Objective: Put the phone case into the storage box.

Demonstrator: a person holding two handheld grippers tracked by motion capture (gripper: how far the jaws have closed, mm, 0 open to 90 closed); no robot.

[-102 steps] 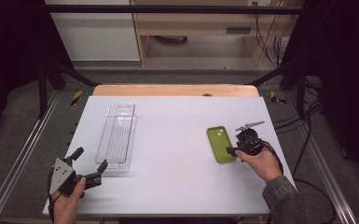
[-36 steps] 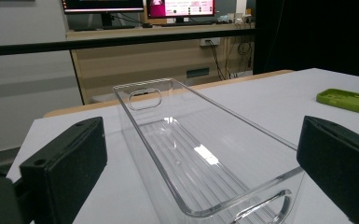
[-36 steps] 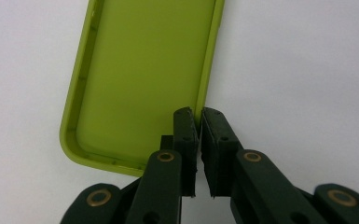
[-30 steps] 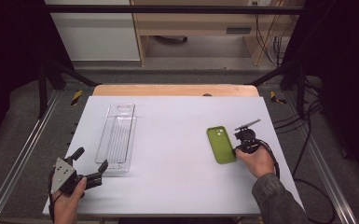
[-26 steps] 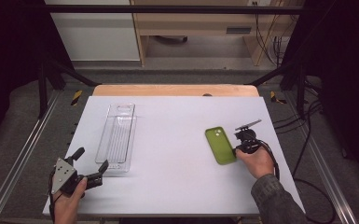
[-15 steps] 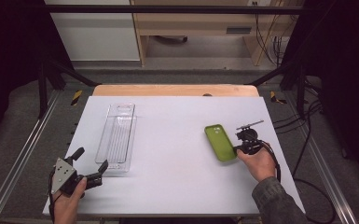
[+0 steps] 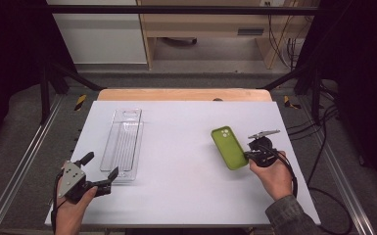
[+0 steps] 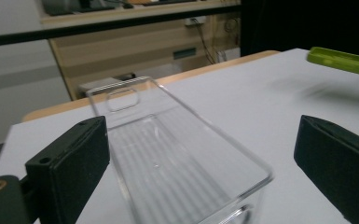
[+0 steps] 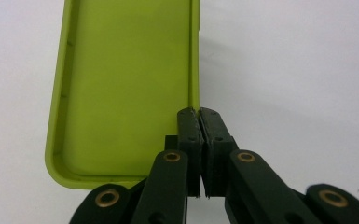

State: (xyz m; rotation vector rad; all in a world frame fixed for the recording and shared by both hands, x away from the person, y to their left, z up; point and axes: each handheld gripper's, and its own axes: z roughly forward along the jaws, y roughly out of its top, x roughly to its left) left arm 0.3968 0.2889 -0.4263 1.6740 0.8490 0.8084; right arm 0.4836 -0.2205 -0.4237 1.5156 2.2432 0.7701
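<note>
right claw (image 7: 247,154): jaws pinched tight on the long edge of the green phone case (image 7: 229,147), hollow side facing the claw's camera
phone case: right half of the counter (image 7: 186,122), its shadow cast on the surface beneath it in the left gripper view
left claw (image 7: 99,171): jaws spread wide, nothing between the pads, near-left corner of the counter
clear tray (image 7: 124,143): left half, long axis running near to far, its near end between the left claw's jaws, no contact visible
tray contents: nothing inside, ribbed floor
</note>
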